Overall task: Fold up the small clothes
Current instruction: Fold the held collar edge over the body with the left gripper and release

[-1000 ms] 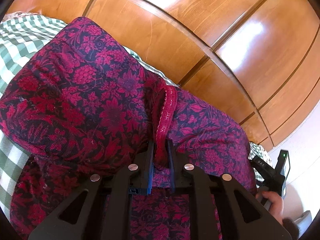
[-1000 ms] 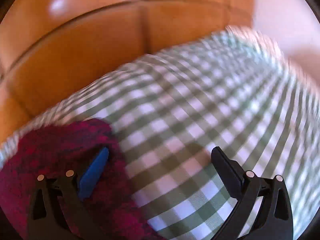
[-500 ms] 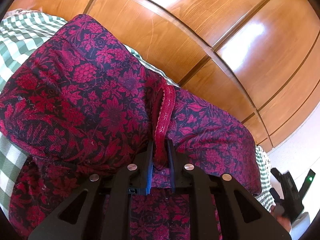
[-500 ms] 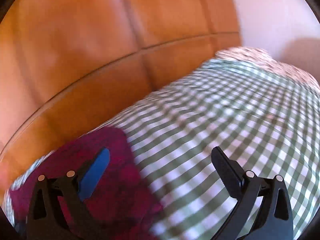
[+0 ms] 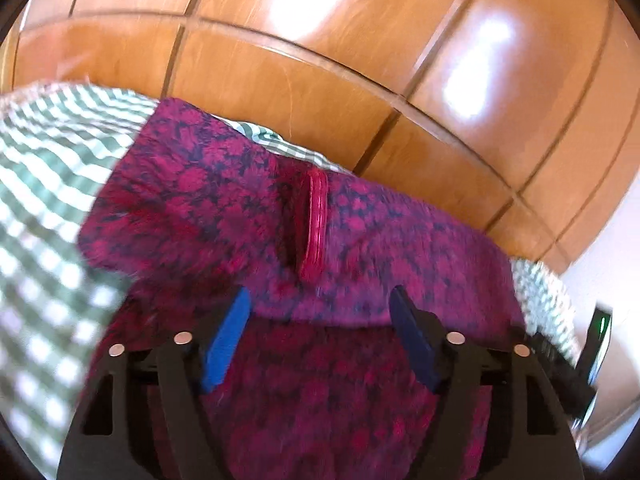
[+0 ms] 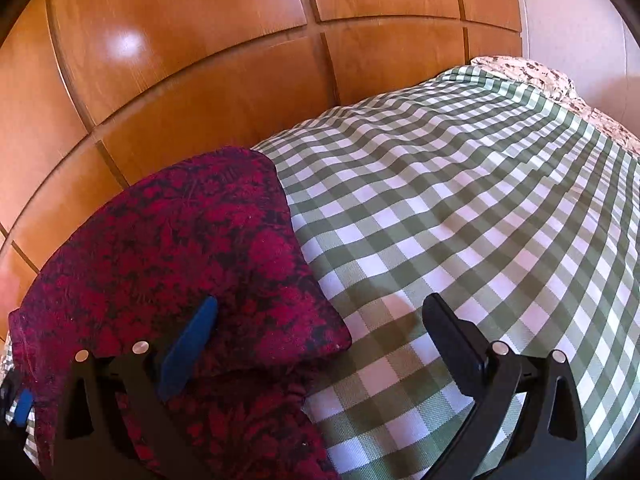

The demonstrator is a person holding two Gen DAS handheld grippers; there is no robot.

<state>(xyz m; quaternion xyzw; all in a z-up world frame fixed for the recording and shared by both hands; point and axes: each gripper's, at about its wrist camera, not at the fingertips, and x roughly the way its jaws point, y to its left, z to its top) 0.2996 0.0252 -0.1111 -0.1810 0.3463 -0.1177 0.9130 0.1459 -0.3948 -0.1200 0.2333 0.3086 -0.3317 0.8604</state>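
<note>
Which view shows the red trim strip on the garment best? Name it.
The left wrist view: the red trim strip runs down the middle of the floral garment, though blurred. The right wrist view shows only one sharp folded corner of the garment, no trim.

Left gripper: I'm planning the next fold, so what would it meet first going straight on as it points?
Probably the folded red floral garment; the left gripper, jaws opening and empty, points down at it.

The left gripper [image 5: 320, 304] fills the bottom of the left wrist view, its jaws opening, blue-padded fingers [image 5: 226, 338] splayed toward left and right with nothing pressed between them. In the right wrist view, the right gripper [image 6: 320, 316] spans the bottom of the frame, jaws wide apart and pads gripping nothing, tilted downward.
</note>
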